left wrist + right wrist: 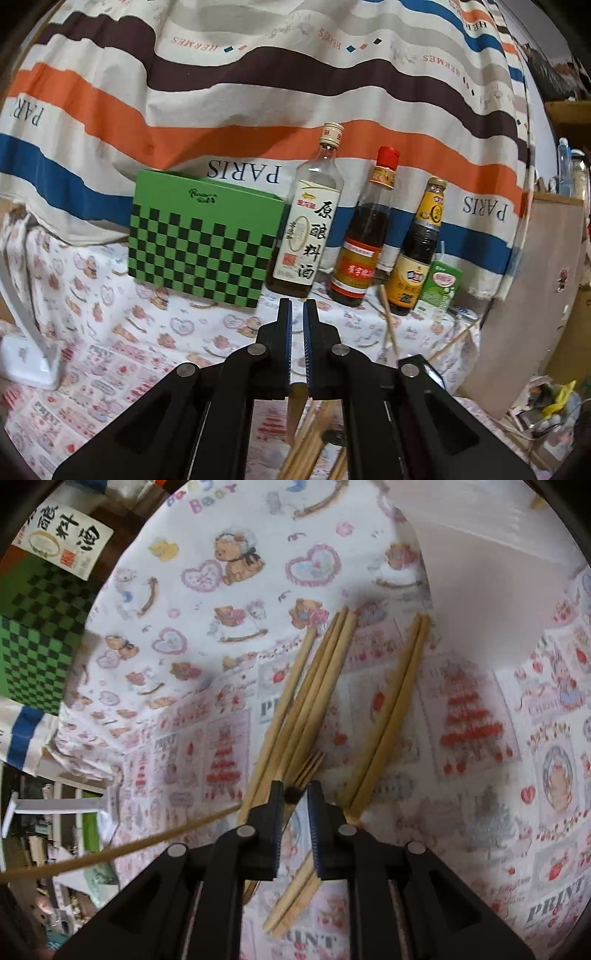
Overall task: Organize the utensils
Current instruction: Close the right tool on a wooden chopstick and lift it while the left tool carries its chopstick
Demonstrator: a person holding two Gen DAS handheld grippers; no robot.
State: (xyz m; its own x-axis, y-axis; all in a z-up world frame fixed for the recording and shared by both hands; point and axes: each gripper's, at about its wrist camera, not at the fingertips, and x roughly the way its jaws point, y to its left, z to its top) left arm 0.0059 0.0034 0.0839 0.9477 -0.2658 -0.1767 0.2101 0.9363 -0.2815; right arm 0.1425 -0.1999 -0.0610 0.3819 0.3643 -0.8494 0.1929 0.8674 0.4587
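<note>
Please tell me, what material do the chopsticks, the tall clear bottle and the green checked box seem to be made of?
Chopsticks: probably bamboo or plain wood, matt; pale tan with faint lengthwise grain.
Clear bottle: looks like glass, glossy; transparent neck, metal-looking cap, paper label. Clear plastic is possible.
Green box: likely printed cardboard or tin, smooth satin; sharp flat faces. I cannot tell which.

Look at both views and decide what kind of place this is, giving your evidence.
Probably a home kitchen or dining corner, improvised: condiment bottles stand on a table under a printed cloth, loose wooden chopsticks lie on it, and a striped sheet hangs behind.
</note>
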